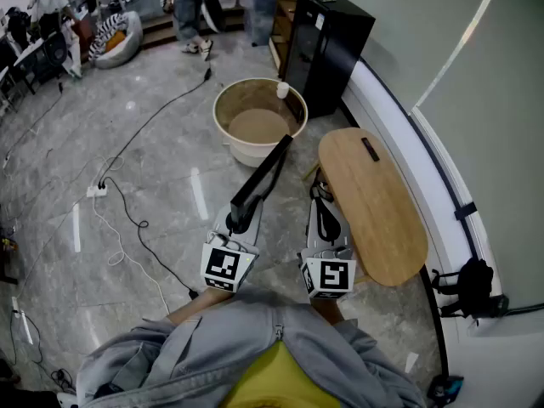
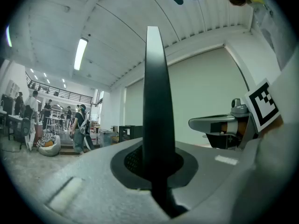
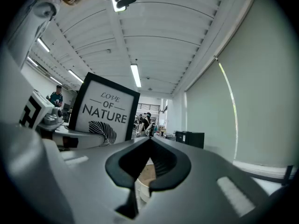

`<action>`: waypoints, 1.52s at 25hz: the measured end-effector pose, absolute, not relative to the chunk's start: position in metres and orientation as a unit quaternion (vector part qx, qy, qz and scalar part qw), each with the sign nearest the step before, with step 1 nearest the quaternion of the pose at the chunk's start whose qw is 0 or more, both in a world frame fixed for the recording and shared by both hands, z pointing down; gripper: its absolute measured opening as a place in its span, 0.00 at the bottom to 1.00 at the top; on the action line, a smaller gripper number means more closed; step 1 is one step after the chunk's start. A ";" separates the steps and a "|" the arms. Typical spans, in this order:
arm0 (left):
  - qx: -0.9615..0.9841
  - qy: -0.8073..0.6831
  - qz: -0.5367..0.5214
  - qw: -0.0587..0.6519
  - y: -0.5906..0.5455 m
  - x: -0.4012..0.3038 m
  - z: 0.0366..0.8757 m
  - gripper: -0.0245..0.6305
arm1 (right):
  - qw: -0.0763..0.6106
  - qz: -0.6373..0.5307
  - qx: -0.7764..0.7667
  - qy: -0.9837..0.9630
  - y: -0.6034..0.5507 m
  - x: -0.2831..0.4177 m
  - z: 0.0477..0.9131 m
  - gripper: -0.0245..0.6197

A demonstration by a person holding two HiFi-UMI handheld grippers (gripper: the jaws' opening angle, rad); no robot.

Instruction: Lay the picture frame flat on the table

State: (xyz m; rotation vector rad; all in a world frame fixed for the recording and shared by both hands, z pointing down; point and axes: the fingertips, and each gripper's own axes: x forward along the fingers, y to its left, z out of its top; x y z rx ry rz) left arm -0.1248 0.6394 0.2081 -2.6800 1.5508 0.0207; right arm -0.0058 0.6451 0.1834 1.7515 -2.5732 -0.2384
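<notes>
Two claws are level in front of me, and only one is working. My left claw (image 1: 241,218) is clenched on the lower edge of the picture frame (image 1: 263,172), which stands on edge, not flat. Its long side runs straight out from the jaws and away from me. My right claw (image 1: 320,189) is clenched on nothing. It hangs just beside the near end of the wooden surface (image 1: 374,202).

The frame is off that surface, held in the air to its left, with the empty right claw between the two. Its printed face is turned toward the surface.

As I judge it, the coming move is a carry to the right across that gap, then a roll of my left wrist to bring the frame down flat on the wood.
</notes>
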 end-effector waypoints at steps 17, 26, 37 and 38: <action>-0.868 0.497 0.007 0.007 0.500 -0.135 0.233 0.05 | 0.021 -0.082 0.567 -0.819 0.511 -0.013 0.204 0.04; -0.874 0.485 0.013 0.004 0.349 -0.153 0.222 0.05 | 0.027 -0.080 0.579 -0.811 0.365 -0.030 0.198 0.04; -0.890 0.456 0.011 -0.007 0.225 -0.151 0.235 0.05 | 0.036 -0.069 0.608 -0.790 0.249 -0.028 0.213 0.04; -0.890 0.455 0.011 -0.010 0.220 -0.151 0.237 0.05 | 0.037 -0.069 0.609 -0.789 0.244 -0.028 0.214 0.04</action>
